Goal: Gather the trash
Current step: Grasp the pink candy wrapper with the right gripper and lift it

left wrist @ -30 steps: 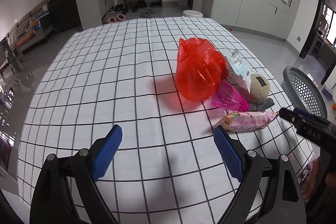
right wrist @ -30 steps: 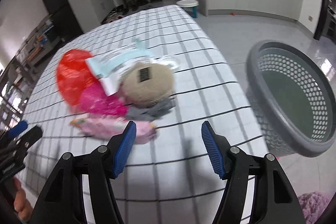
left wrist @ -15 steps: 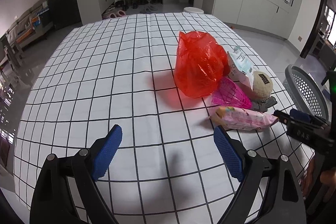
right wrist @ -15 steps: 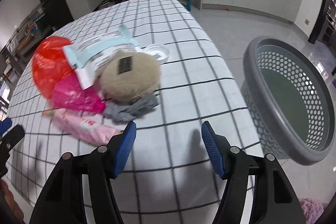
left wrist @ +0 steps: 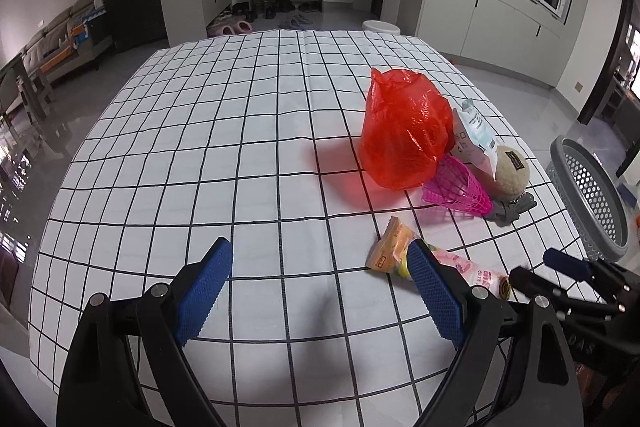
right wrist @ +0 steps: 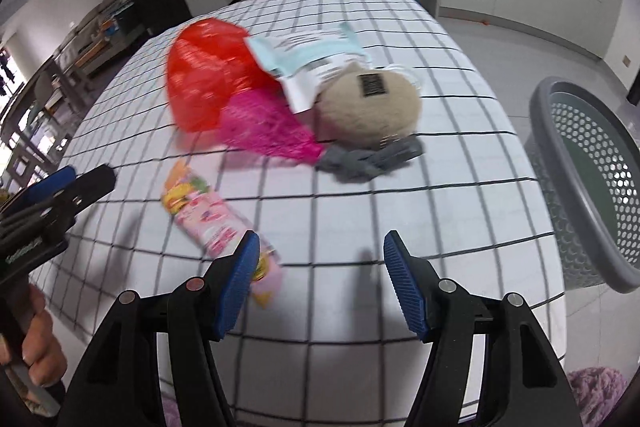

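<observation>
A pile of trash lies on the checked tablecloth (left wrist: 224,155): a red plastic bag (left wrist: 404,135) (right wrist: 204,75), a pink net (left wrist: 456,187) (right wrist: 264,127), a white-and-teal packet (left wrist: 474,135) (right wrist: 312,55), a beige round pouch (left wrist: 512,171) (right wrist: 368,107) and a grey rag (right wrist: 368,159). A pink snack wrapper (left wrist: 394,253) (right wrist: 204,211) lies nearer, apart from the pile. My left gripper (left wrist: 320,291) is open and empty, its right finger just in front of the wrapper. My right gripper (right wrist: 318,279) is open and empty, its left finger over the wrapper's near end.
A grey perforated basket (left wrist: 588,195) (right wrist: 588,175) stands on the floor beside the table's right edge. Cabinets and a counter run along the far right wall. A shoe shelf stands at the back.
Both grippers have moved in toward the pink wrapper. The right gripper swung left, so the wrapper now lies at its left finger. Both stay open.
</observation>
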Motion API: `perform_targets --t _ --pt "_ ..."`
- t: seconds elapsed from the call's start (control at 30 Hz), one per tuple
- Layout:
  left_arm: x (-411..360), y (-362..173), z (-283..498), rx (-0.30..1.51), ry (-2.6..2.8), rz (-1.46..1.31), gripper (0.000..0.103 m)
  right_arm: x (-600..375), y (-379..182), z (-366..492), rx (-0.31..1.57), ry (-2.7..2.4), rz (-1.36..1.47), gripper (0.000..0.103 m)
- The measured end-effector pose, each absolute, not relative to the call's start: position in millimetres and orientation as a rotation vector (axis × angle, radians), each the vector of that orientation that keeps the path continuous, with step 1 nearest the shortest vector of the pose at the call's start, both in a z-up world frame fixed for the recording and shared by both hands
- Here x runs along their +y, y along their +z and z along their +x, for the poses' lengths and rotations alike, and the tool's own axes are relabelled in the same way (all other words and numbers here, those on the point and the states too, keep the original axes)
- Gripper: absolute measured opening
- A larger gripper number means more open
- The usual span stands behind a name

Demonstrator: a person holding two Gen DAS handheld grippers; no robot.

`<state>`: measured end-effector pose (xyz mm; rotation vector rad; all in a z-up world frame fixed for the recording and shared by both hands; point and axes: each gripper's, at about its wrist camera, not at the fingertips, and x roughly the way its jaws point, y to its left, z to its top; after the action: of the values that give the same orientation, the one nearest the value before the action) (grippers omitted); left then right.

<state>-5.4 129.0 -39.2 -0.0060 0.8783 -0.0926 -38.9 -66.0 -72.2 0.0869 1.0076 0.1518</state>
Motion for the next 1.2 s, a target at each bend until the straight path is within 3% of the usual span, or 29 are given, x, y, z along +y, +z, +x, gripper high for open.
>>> perform_targets --t 0.83,0.9,1.0,1.2 --pt "157 -41 -6 0.878 -0.022 -0.031 0.087 2 -89 -11 1.025 0.378 -0.092 0.061" --pt "158 -41 -6 0.877 -0.020 -0.032 0.087 6 -92 -13 1.021 0.375 -0.114 0.054" --pt "158 -42 -7 0.877 -0.019 -0.030 0.087 7 -92 -16 1.016 0.381 -0.120 0.032" --pt "152 -43 -8 0.882 -0.034 -0.022 0.087 -14 -84 -22 1.003 0.361 -0.039 0.021"
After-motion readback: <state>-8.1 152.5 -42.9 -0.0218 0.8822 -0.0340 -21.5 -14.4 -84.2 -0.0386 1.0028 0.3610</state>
